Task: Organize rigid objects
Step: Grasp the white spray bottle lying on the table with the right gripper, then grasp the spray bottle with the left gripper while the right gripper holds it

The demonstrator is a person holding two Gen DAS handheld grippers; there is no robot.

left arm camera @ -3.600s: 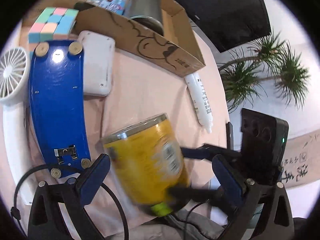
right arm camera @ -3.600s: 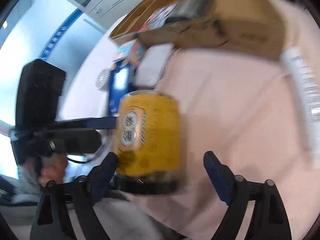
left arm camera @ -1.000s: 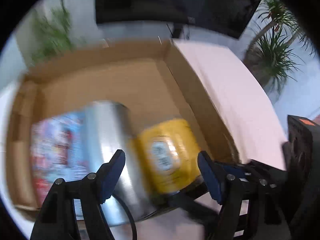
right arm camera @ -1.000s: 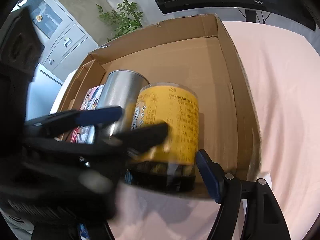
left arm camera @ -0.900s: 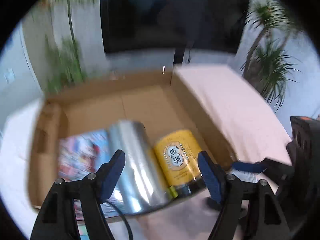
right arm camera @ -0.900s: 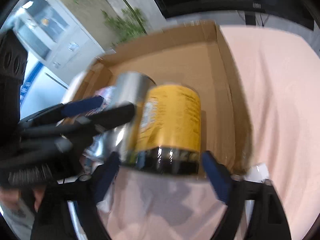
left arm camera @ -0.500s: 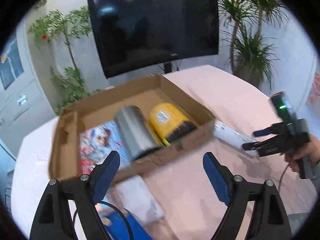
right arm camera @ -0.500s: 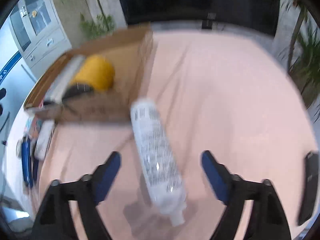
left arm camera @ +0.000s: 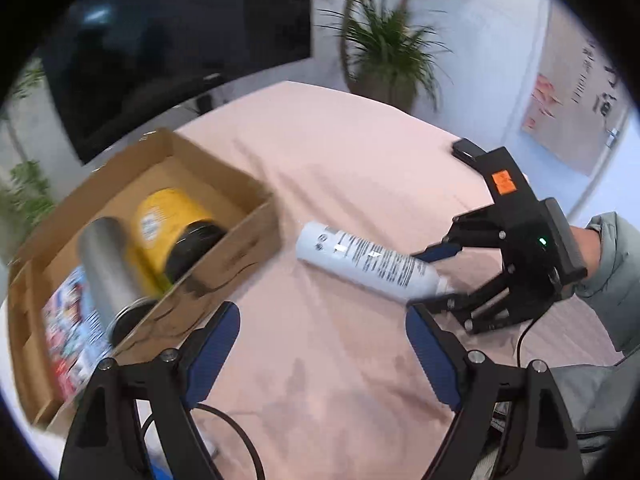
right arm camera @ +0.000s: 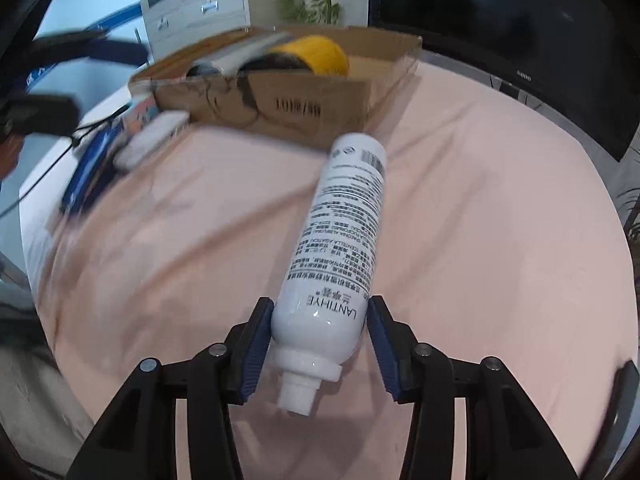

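One white bottle (right arm camera: 344,236), one cardboard box (left arm camera: 236,252) — two cans (inside) (left arm camera: 172,224).

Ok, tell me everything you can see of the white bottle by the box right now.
The white bottle is a long, glossy cylinder, plastic by the look, with black print, a barcode near its flat base and LANTHIYE near the shoulder. It lies on its side on the pink cloth, base toward the cardboard box but apart from it, its short white neck pointing at the right gripper. That gripper's blue pads flank its shoulder; whether they touch it I cannot tell. The left gripper is open and clear of it.
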